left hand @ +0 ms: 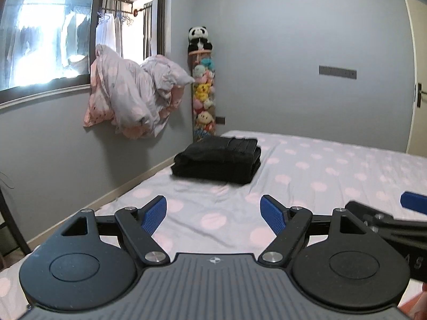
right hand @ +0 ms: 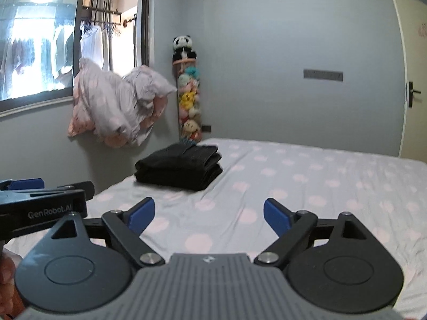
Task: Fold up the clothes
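I hold my left gripper and my right gripper side by side above the bed, both with jaws spread wide and nothing between them. The clothes, a stack of folded black garments, lie well ahead of me on the polka-dot sheet, near the bed's far left edge by the wall. The stack looks square and finished, so I judge the folding of this piece is done and the step in hand is either tidying it or fetching another garment; none shows within reach. If I touch the stack, I should come in low and level, press lightly on top and avoid catching a single layer, which would drag the fold apart. My grippers sit just beside each other, so I must keep them from knocking. A rumpled duvet hangs over the windowsill, a tall column of plush toys topped by a panda stands in the corner, and nothing lies between me and the stack
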